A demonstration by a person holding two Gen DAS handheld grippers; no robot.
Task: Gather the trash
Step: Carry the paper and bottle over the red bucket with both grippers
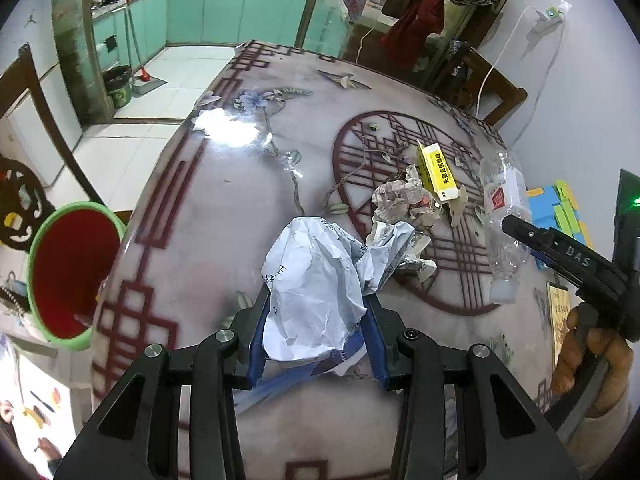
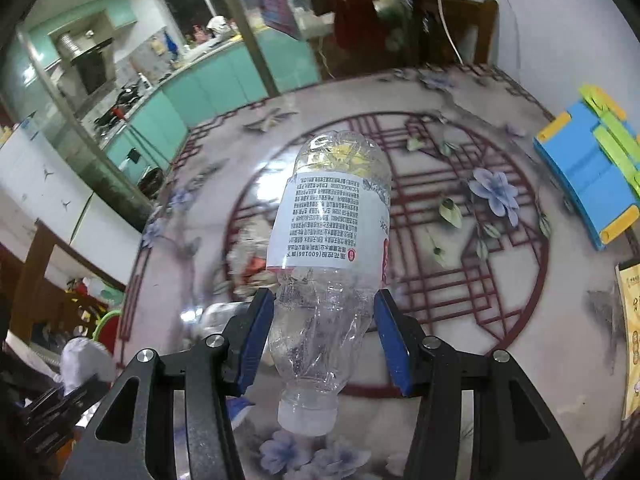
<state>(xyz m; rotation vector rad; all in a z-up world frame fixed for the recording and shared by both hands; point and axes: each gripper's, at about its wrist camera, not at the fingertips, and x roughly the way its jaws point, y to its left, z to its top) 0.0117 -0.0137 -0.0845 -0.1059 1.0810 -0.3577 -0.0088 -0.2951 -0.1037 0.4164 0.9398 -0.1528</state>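
My left gripper (image 1: 316, 322) is shut on a crumpled white paper (image 1: 316, 280) and holds it over the table's near part. My right gripper (image 2: 324, 328) is shut on a crushed clear plastic bottle (image 2: 332, 248), cap toward the camera, lifted above the table. The bottle (image 1: 502, 220) and the right gripper's finger (image 1: 560, 248) also show at the right of the left wrist view. More crumpled paper (image 1: 404, 200) and a yellow carton (image 1: 434, 172) lie mid-table. A red bin with a green rim (image 1: 64, 272) stands left of the table.
The table (image 1: 208, 208) has a glossy flower-and-lattice cover. A blue and green toy block set (image 2: 592, 164) sits at its right edge, a yellow card (image 2: 632, 336) near it. Chairs stand at the far side and the left. A kitchen lies beyond.
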